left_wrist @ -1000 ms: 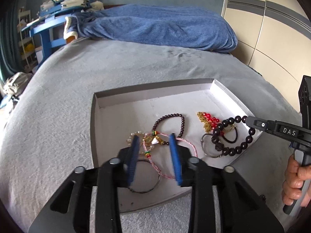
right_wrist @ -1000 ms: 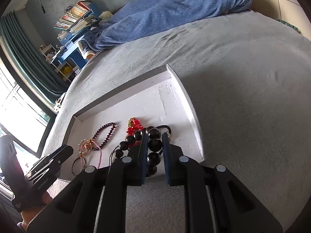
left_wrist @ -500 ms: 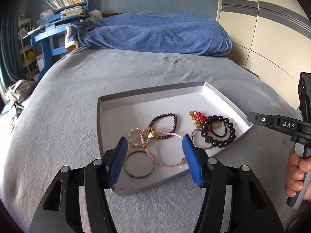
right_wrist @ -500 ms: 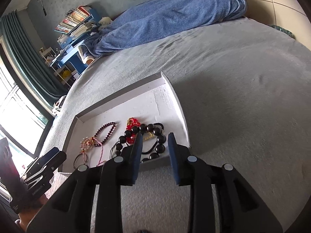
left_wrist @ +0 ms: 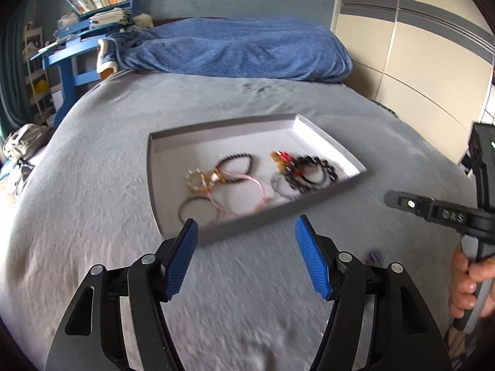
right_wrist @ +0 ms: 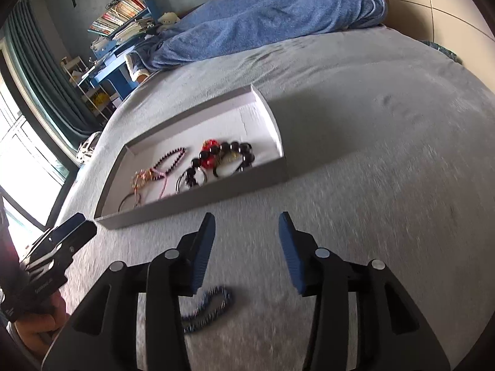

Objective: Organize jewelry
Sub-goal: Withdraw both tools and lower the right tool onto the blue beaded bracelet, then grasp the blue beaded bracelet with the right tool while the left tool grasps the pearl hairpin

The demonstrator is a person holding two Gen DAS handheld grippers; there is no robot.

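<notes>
A shallow grey tray [left_wrist: 253,227] [right_wrist: 198,199] lies on the grey bed and holds several bracelets: a large black bead bracelet [left_wrist: 312,170] [right_wrist: 238,151], a red and gold piece [left_wrist: 283,156] [right_wrist: 209,151], a dark small-bead bracelet [left_wrist: 236,164] [right_wrist: 171,157], a pink cord [left_wrist: 244,196] and a thin dark ring [left_wrist: 198,211]. My left gripper [left_wrist: 246,258] is open and empty, short of the tray's near wall. My right gripper [right_wrist: 244,249] is open and empty, also short of the tray. A dark blue beaded bracelet [right_wrist: 205,307] lies on the bed under the right gripper.
A blue blanket [left_wrist: 235,49] is bunched at the far end of the bed. A blue desk with books [left_wrist: 80,34] stands at the far left. A beige wardrobe [left_wrist: 417,61] is on the right. The right gripper's body [left_wrist: 439,213] shows in the left view.
Both grippers pulled back from the tray and opened wide. The right gripper let go of the black bead bracelet, which now lies in the tray.
</notes>
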